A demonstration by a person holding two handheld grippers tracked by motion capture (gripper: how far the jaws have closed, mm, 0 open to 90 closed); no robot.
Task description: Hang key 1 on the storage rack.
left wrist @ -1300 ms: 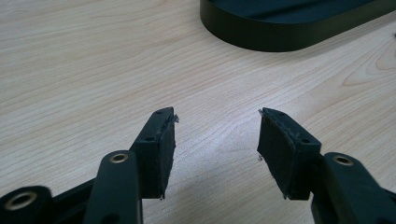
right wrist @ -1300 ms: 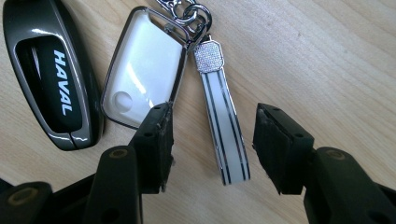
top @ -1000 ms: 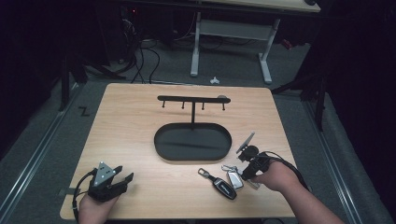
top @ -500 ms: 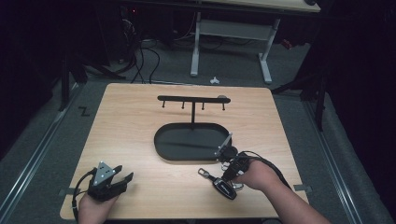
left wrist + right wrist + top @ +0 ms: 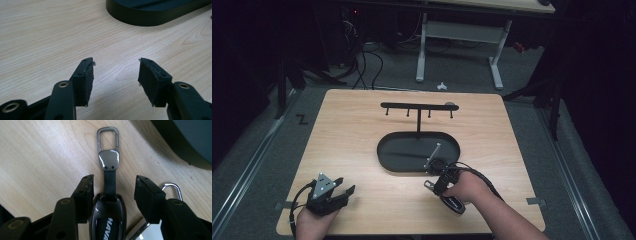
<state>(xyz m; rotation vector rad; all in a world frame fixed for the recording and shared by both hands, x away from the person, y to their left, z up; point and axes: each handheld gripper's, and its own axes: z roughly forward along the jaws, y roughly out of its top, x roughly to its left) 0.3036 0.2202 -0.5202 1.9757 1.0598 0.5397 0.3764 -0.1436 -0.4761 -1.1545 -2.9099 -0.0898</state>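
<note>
**Lining up on the car key fob**

We are at the approach step: our right gripper point(image 5: 113, 187) hangs over the key fob point(image 5: 108, 218) with its jaws spread wide, one on each side of the fob's top end, and neither pad touches it yet. The fob lies flat on the table point(image 5: 362, 145) near the front edge, just short of the tray point(image 5: 418, 152). It is a glossy dark, rounded body with white lettering; a short black strap point(image 5: 110, 181) runs from it to a polished metal cap and a slim grey clip point(image 5: 107, 135) with rounded corners. Just beside the right jaw a second, bright ring point(image 5: 172, 188) peeks out, part of another key piece we cannot make out fully.

In our judgement the next move calls for sinking a little lower and closing squarely on the fob's neck or strap. The lacquered shell looks slippery, so the rough dark pads need a centred bite, clear of the neighbouring ring.

Our left gripper point(image 5: 115, 72) rests at the front left of the table, jaws apart and holding nothing, over bare pale wood with a fine grain.

Farther off sits the tray, a matt black oval with a low wall. From it rises a thin post carrying a horizontal bar with small pegs point(image 5: 419, 106), where the clip would likely go.
</note>
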